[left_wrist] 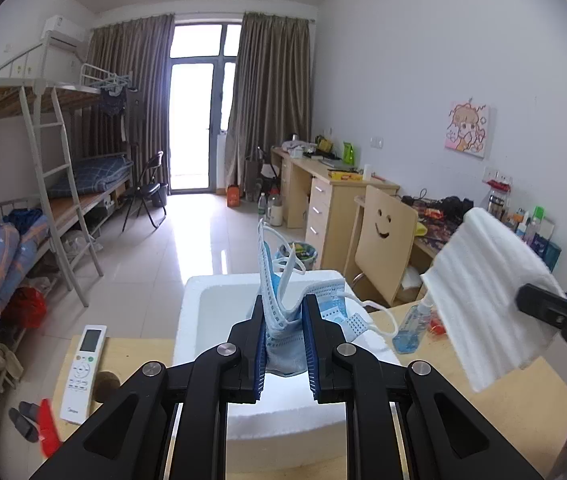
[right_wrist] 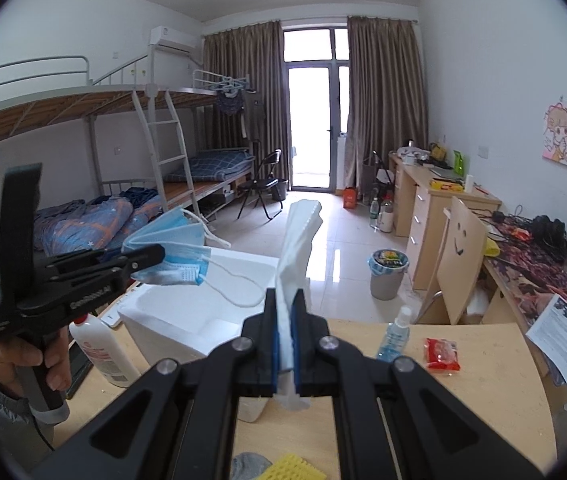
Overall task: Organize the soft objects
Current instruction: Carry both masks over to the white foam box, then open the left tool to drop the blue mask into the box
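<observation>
Left gripper (left_wrist: 283, 312) fingers nearly closed, pinching crumpled blue face masks (left_wrist: 283, 320), held in the air above the white foam box (left_wrist: 191, 320) at the table's (left_wrist: 483, 392) far edge. Right gripper (right_wrist: 287, 308) fingers fully closed on a folded white cloth (right_wrist: 297, 240), raised above the table near the box. Spray bottle (right_wrist: 395, 332) and red packet (right_wrist: 441, 354) lie toward the table's far right edge.
</observation>
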### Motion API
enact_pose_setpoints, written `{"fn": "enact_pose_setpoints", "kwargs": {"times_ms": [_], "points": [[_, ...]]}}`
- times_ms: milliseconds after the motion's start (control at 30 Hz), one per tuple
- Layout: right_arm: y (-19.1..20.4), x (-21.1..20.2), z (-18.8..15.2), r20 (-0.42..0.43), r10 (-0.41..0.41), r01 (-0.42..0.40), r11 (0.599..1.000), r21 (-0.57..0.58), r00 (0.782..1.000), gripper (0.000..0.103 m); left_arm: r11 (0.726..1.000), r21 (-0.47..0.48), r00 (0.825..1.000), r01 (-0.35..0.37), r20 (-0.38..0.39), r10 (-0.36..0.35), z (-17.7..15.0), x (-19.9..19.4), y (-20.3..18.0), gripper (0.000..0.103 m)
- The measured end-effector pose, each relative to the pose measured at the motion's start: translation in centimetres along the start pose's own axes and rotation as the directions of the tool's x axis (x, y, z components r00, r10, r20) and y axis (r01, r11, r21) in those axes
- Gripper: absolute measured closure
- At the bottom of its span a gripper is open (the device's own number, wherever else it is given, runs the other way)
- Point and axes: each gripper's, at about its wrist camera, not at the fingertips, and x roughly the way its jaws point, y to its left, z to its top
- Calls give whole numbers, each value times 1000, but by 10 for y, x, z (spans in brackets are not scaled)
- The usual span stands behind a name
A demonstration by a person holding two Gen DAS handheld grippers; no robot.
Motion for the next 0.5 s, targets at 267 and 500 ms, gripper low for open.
{"fn": "enact_pose_setpoints", "kwargs": {"times_ms": [267,500], "points": [[-5,1,-3,-9,-11,11,1000,14,1000,96,1000,23,998,-17,-57,19,-2,26,2,76],[-8,0,-2,-4,-13,13,1000,12,1000,96,999,22,999,-26,-34,27,2,20,-1,37]]}}
